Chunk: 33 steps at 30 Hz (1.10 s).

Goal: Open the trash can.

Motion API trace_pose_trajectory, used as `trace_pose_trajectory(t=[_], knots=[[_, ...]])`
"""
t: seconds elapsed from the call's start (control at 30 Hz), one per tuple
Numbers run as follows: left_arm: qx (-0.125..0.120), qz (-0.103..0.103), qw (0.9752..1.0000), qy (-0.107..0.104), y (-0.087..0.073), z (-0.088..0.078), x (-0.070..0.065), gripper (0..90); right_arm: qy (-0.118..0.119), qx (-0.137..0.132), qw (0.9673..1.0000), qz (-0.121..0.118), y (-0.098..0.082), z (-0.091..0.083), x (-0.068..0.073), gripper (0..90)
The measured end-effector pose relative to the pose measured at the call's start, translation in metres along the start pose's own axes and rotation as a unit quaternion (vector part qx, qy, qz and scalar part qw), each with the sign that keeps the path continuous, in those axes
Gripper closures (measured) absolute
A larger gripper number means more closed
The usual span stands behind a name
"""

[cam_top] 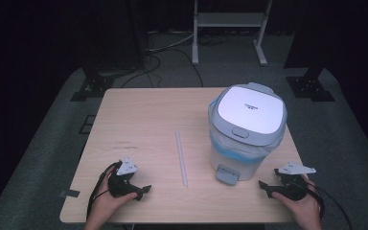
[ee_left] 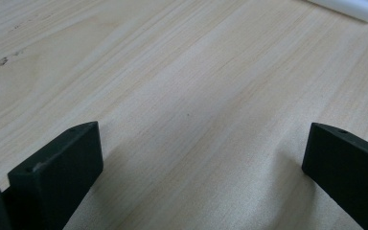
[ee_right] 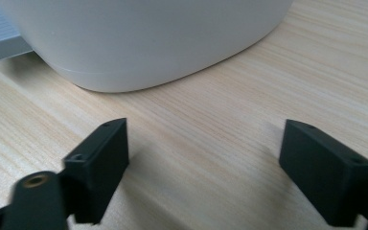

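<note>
A white pedal bin (cam_top: 246,132) with a grey-rimmed lid and a blue liner stands on the right half of the wooden table (cam_top: 143,115); its grey foot pedal (cam_top: 228,175) faces the front edge. A thin white strip (cam_top: 181,158) lies lengthwise at mid-table. Near the front left, my left gripper (cam_top: 143,190) rests in a hand, open, with bare wood between its jaws (ee_left: 201,158); the strip's end (ee_left: 350,7) shows far ahead. At the front right my right gripper (cam_top: 264,186) is open too, nothing between the jaws (ee_right: 203,158), with the bin's base (ee_right: 148,43) just ahead.
A metal stand (cam_top: 227,28) and dark equipment bases sit on the grey floor beyond the table. Cables trail from both grippers over the front edge. A small mark or label (cam_top: 124,146) lies on the wood left of the strip.
</note>
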<state>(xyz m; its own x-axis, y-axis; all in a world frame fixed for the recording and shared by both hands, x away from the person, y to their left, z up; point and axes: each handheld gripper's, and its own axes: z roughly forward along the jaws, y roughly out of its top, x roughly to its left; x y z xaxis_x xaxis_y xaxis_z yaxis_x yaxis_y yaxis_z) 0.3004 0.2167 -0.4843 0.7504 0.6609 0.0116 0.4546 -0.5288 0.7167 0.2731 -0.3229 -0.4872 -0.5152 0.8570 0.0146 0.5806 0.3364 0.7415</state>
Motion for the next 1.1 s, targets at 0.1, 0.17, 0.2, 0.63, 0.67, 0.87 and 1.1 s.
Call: trace_pose_trajectory(t=[0.1, 0.17, 0.2, 0.63, 0.67, 0.87, 1.1], knots=[[0.0, 0.0, 1.0, 0.0, 0.0, 0.0, 0.0, 0.0, 0.0, -0.007, 1.0, 0.0, -0.001, -0.002, 0.0, 26.5], [0.0, 0.0, 1.0, 0.001, 0.0, 0.0, 0.0, 0.0, 0.0, -0.011, 0.9999, 0.001, -0.002, -0.003, 0.0, 35.0], [0.0, -0.002, 1.0, 0.002, 0.0, 0.0, 0.0, 0.0, 0.004, -0.015, 0.9999, 0.001, -0.003, -0.005, 0.0, 41.3], [0.0, -0.004, 1.0, 0.005, 0.0, 0.0, 0.0, 0.0, 0.024, -0.043, 0.9987, 0.008, -0.004, -0.023, 0.005, 70.8], [0.0, -0.004, 1.0, 0.005, 0.0, 0.0, 0.0, 0.0, 0.031, -0.046, 0.9984, 0.009, -0.004, -0.024, 0.008, 75.6], [0.0, -0.005, 1.0, 0.005, 0.0, 0.0, 0.0, 0.0, 0.059, -0.052, 0.9969, 0.004, -0.003, -0.028, 0.013, 88.3], [0.0, -0.005, 1.0, 0.006, 0.0, 0.0, 0.0, 0.0, 0.088, -0.064, 0.9941, -0.004, 0.003, -0.027, 0.024, 89.8]])
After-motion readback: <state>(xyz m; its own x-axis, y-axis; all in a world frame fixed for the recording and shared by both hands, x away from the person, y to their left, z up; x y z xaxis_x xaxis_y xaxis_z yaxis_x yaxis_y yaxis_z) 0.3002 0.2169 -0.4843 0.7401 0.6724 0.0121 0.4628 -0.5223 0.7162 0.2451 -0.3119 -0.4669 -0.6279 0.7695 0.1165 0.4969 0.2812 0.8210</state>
